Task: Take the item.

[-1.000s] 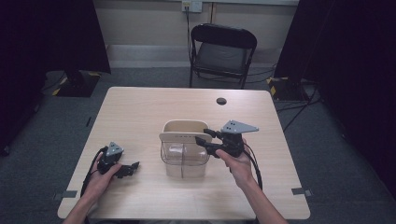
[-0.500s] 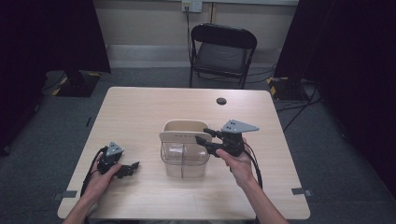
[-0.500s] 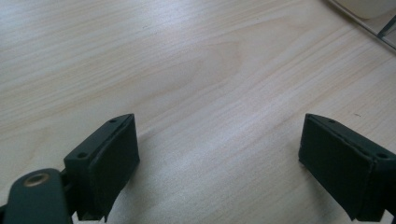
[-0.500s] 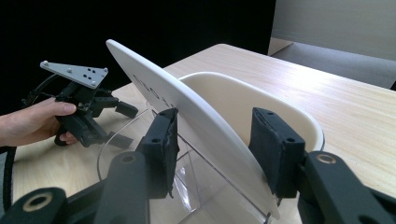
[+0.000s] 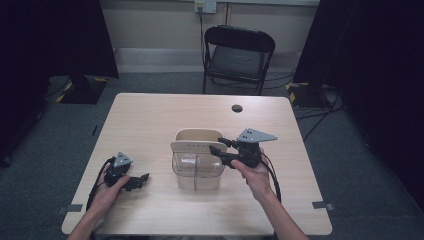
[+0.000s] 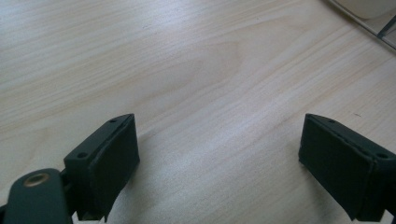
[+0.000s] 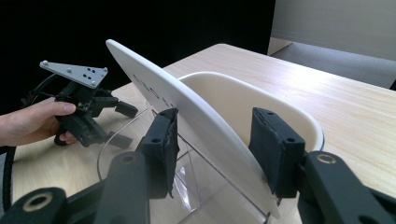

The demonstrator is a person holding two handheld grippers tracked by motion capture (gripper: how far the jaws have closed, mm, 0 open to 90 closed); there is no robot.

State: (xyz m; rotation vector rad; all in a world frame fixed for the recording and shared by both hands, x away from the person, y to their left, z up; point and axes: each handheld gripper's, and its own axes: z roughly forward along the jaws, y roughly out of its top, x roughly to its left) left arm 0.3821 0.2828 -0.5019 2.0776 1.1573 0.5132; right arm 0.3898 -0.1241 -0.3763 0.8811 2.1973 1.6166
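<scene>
High view first: my right gripper [image 5: 216,149] sits at the right side of the clear box [image 5: 197,167], jaws reaching its tilted lid [image 5: 195,146]; my left gripper [image 5: 141,180] rests well left of the box.

Left gripper view: jaws wide over bare table [image 6: 196,84], holding nothing.

Right gripper view: jaws straddle the lid's [image 7: 187,116] edge, partly parted, not pinching yet; its long axis runs across them.

A black folding chair [image 5: 239,55] stands beyond the wooden table [image 5: 150,120], which bears a small dark disc [image 5: 237,108]
</scene>
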